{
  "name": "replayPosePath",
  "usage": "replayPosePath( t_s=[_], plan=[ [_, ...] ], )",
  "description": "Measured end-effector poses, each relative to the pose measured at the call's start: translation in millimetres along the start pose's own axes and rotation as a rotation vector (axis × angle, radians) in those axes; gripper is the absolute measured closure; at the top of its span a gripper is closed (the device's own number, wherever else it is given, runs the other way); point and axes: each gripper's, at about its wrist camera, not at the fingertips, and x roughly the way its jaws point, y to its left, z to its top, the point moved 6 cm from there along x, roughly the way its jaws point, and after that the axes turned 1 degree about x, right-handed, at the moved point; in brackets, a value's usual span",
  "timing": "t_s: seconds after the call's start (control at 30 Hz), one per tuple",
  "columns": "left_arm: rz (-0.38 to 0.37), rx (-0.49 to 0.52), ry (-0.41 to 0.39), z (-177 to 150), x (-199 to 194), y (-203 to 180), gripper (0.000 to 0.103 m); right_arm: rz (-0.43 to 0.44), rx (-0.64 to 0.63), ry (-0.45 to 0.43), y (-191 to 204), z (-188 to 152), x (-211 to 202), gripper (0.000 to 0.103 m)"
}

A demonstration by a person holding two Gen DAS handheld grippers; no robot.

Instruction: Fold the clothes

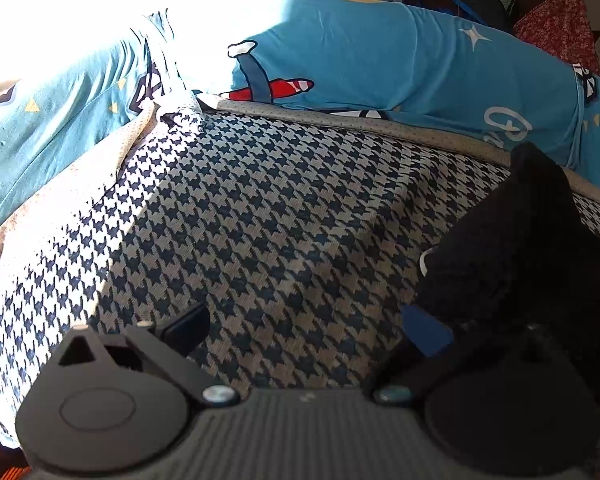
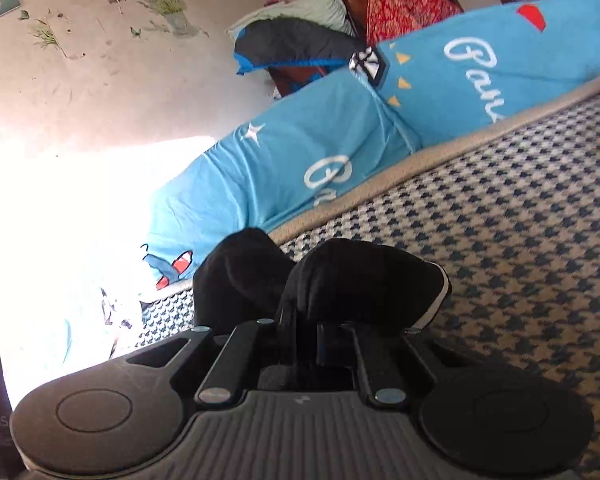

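Houndstooth fabric [image 1: 260, 208], navy on cream, is spreading beneath both grippers and running ahead of their fingers to a tan dotted border [image 1: 420, 132]. Beyond that border a bright blue cover [image 1: 360, 48], printed with a red aeroplane and white script, is lying bunched across the far side. A black garment [image 2: 340, 280] — the piece being folded — is sitting crumpled on the houndstooth. The right gripper [image 2: 304, 328] is pinching it, fingers pressed together with the dark cloth bulging up just past their tips. The left gripper [image 1: 304, 328] is hovering with its fingers spread wide — nothing between them — and the black garment [image 1: 520, 248] is lying against the outer side of its blue-padded right finger [image 1: 424, 330].
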Motion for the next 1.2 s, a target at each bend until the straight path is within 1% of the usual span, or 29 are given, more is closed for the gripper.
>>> replayPosePath(
  t_s=[0.13,0.2,0.3,0.43,0.57,0.67,0.8,0.87,1.07,1.13,1.2],
  plan=[
    [-0.012,0.028,0.0,-3,-2,-10,0.0,-0.063,-0.034,-0.1,-10,22,-25,0.093],
    [-0.042,0.038,0.003,-5,-3,-16,0.0,-0.102,-0.035,-0.145,-18,33,-35,0.093],
    [-0.107,0.05,0.017,-10,-7,-30,0.0,-0.159,0.003,-0.189,-34,45,-48,0.093],
    [-0.171,0.097,0.008,-18,-18,-53,0.0,-0.205,0.049,-0.21,-58,54,-61,0.093],
    [-0.226,0.165,0.036,-35,-28,-80,0.0,-0.225,0.061,-0.23,-72,61,-70,0.093],
    [-0.22,0.245,0.026,-46,-34,-97,0.0,-0.225,0.067,-0.216,-77,61,-71,0.093],
    [-0.188,0.342,-0.02,-51,-43,-110,0.0,-0.18,0.072,-0.19,-75,60,-67,0.093],
    [-0.175,0.368,-0.044,-51,-47,-112,0.0,-0.15,0.07,-0.18,-72,59,-65,0.093],
    [-0.227,0.418,-0.081,-51,-61,-118,0.0,-0.064,0.044,-0.149,-57,57,-57,0.093],
    [-0.228,0.427,-0.094,-51,-64,-117,0.0,-0.03,0.044,-0.136,-51,54,-53,0.093],
    [-0.222,0.432,-0.106,-51,-65,-115,0.0,0.027,0.046,-0.121,-43,52,-50,0.093]
  ],
)
